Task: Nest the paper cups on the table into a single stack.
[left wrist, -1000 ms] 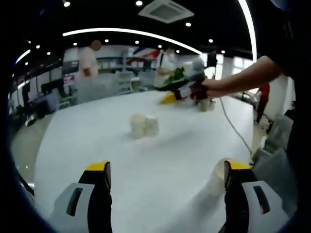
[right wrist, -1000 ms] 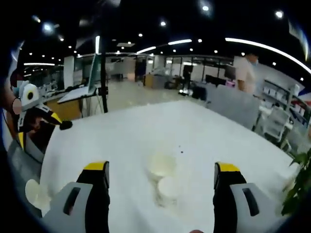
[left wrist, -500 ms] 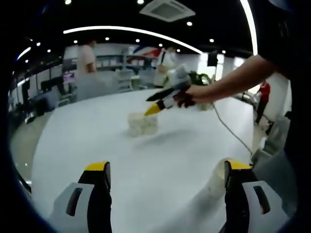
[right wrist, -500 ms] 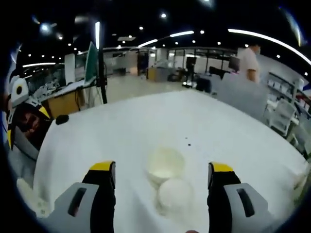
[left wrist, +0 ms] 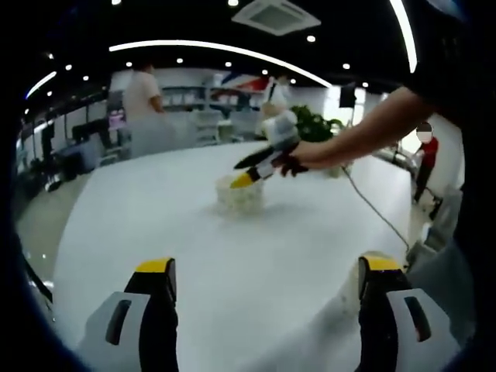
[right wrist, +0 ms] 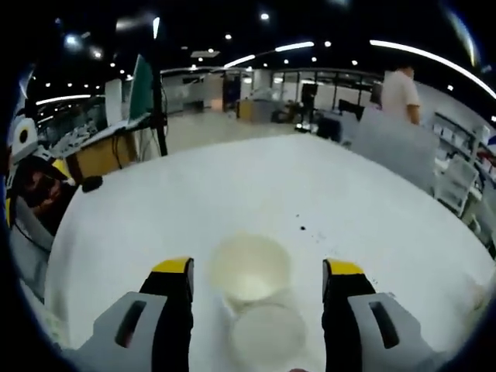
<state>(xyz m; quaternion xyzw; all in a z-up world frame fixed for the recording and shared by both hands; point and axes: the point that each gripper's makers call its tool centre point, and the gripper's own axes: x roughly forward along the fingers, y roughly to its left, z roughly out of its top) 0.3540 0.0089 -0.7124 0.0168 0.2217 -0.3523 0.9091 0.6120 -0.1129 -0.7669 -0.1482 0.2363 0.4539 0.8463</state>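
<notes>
I am looking across a large white tabletop [right wrist: 256, 194] in an open office with ceiling lights. In the right gripper view, my right hand-held gripper [right wrist: 256, 271] has its yellow-tipped jaws spread wide, and two paper cups sit between them on the tabletop: an upright cup [right wrist: 250, 267] with its open mouth toward me, and touching it on the near side a second cup [right wrist: 267, 335] showing a flat pale disc, so I cannot tell which end faces up. The jaws flank the cups without touching them and hold nothing. In the left gripper view, my left hand-held gripper [left wrist: 263, 271] also has its jaws wide apart with nothing between them but bare tabletop. Another paper cup [left wrist: 353, 291] stands near the tabletop's edge, partly hidden by the right-hand jaw. Farther off in that view, the same pair of cups [left wrist: 240, 195] stands near the tabletop's middle, with the right hand-held gripper reaching in from the right, its yellow tip just above them. A person in a light shirt [left wrist: 143, 105] stands beyond the far edge.
</notes>
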